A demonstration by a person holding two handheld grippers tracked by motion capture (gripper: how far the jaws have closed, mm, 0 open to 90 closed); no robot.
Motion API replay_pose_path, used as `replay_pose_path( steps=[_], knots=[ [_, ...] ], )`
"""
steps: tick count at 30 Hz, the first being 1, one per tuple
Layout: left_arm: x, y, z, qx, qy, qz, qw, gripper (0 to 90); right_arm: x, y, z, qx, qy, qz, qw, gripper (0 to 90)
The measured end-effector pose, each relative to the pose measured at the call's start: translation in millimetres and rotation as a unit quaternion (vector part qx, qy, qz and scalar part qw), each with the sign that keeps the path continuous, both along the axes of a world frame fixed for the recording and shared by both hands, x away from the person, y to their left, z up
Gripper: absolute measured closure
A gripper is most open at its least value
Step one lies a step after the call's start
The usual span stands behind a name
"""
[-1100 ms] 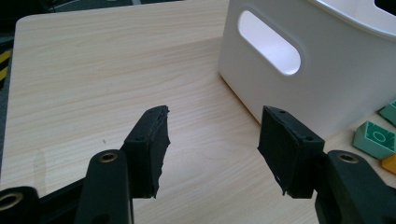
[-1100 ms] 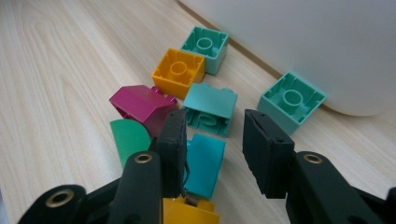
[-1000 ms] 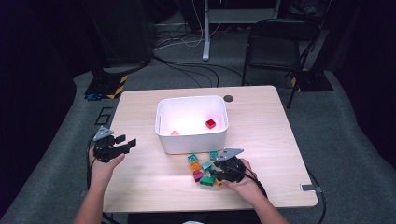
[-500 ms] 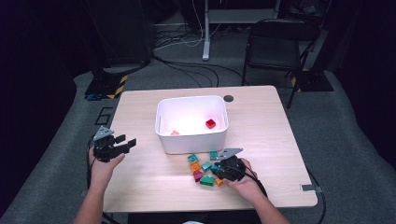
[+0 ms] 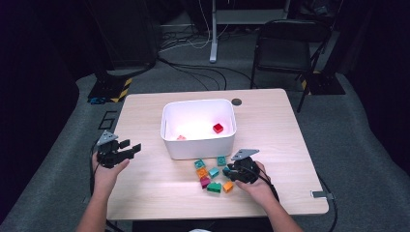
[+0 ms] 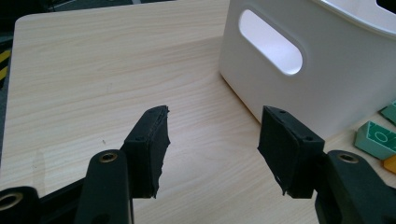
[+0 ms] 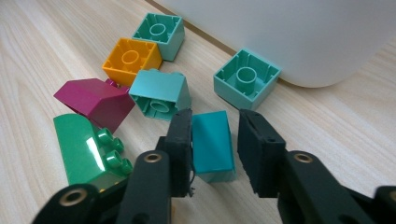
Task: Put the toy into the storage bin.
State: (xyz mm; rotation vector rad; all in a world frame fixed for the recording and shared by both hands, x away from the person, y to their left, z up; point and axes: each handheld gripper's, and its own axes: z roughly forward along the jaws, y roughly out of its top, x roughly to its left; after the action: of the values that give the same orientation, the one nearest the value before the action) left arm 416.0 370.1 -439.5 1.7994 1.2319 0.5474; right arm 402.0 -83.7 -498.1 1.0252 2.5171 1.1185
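On the wooden table (image 5: 159,188), the right gripper (image 7: 215,140) straddles a teal block (image 7: 212,142), its jaws just reopened a little; the right pad looks clear, so it should close squarely before lifting. The left gripper (image 6: 212,144) hangs part-open, empty.

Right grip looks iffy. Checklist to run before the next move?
1. Teal block between right tongs: ok.
2. Both pads pressing it: not ok. The jaws have just been opening, and a gap shows at one pad.
3. Neighbours clear of the jaws: cannot tell. A mint block sits right at one jaw tip.
4. Room in bin: ok. Red block and little else inside.
5. Left tongs free: ok. Open, nothing between them.
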Motion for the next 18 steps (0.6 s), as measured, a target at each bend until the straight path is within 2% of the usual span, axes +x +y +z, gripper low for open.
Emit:
replay_pose_path(
  steps=[7, 15, 18],
  knots=[
    [-0.1, 0.0, 0.0, 0.000, 0.000, 0.000, 1.0000, 42.2, -0.8, 1.3, -0.5, 0.004, 0.000, 0.000, 1.0000, 61.8],
    [0.1, -0.6, -0.4, 0.000, -0.002, 0.000, 1.0000, 42.2, 2.0, 2.3, -6.8, -0.009, 0.012, 0.000, 0.9999, 59.9],
    [0.1, -0.6, -0.4, 0.000, 0.000, 0.000, 1.0000, 42.2, 3.0, 3.6, -9.1, -0.020, 0.010, 0.004, 0.9997, 63.8]
  ],
)
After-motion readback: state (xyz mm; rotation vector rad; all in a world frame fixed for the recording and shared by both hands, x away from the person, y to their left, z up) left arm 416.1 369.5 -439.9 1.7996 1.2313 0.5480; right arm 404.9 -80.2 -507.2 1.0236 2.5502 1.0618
